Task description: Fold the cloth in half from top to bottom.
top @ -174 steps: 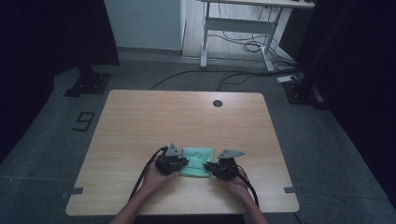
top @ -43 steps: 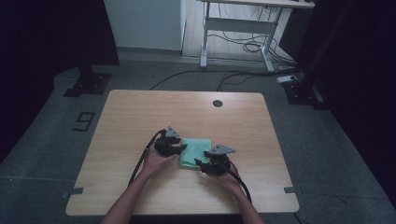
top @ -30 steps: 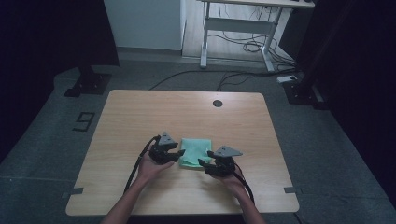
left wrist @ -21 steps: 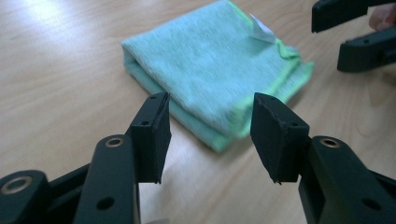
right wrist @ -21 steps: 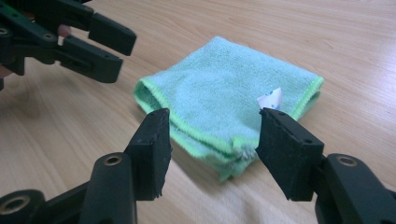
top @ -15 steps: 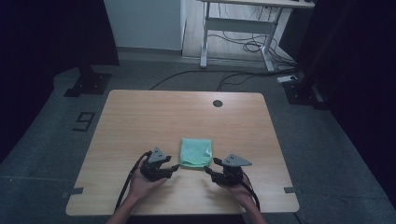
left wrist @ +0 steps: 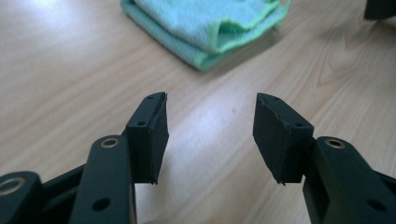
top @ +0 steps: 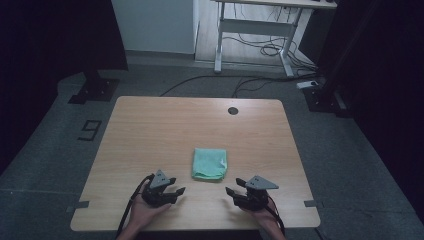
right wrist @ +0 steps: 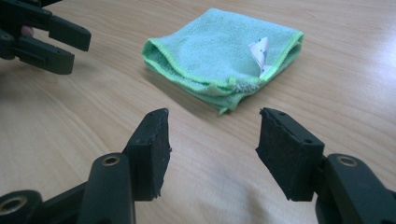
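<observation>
Both of your grippers stand open with nothing between the jaws: left gripper, whose jaws have just been opening, and right gripper. Folded green cloth lies flat on the counter, just beyond and between them, untouched.

Folded green cloth on a wooden table.
Right gripper jaws stand apart and empty, short of the cloth; a white tag sticks up; the left gripper lies far left.
</observation>
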{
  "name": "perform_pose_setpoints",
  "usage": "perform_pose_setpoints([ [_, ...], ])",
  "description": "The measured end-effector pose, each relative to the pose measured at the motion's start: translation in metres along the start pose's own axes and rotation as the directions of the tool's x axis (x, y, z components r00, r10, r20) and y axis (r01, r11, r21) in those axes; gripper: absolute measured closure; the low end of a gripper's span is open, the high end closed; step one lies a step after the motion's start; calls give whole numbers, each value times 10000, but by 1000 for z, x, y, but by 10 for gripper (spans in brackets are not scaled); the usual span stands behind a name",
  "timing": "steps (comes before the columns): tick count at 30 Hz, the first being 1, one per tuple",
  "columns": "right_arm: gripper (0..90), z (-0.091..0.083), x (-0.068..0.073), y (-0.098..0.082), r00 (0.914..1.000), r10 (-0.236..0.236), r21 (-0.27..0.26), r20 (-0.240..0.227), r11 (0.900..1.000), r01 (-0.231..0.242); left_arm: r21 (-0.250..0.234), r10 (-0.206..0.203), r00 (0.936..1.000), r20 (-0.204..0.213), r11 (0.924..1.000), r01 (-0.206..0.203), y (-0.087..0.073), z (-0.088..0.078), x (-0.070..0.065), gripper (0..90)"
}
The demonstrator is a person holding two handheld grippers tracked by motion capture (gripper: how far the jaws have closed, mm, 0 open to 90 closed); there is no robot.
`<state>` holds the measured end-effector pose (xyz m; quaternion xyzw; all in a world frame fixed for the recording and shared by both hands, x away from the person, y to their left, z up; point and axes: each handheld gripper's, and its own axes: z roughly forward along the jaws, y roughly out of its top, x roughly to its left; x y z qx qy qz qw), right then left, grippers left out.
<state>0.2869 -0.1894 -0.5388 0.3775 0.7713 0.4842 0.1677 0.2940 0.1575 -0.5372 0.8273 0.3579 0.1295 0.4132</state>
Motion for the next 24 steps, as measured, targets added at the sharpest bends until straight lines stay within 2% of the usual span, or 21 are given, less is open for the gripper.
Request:
perform_pose_setpoints([
  [5,432,-7,1,-6,10000,-18,79,79,10000,17,82,140,9998,-170,9999,-139,-4,-1,-1,449],
  [11,431,-9,-2,-10,9999,-7,188,166,9998,4,120,71,9997,-224,9999,-69,-6,-1,2,447],
  [24,419,-12,-5,-9,9991,-29,-1,420,10000,29,1,30,9997,-232,10000,-30,-4,-1,4,434],
])
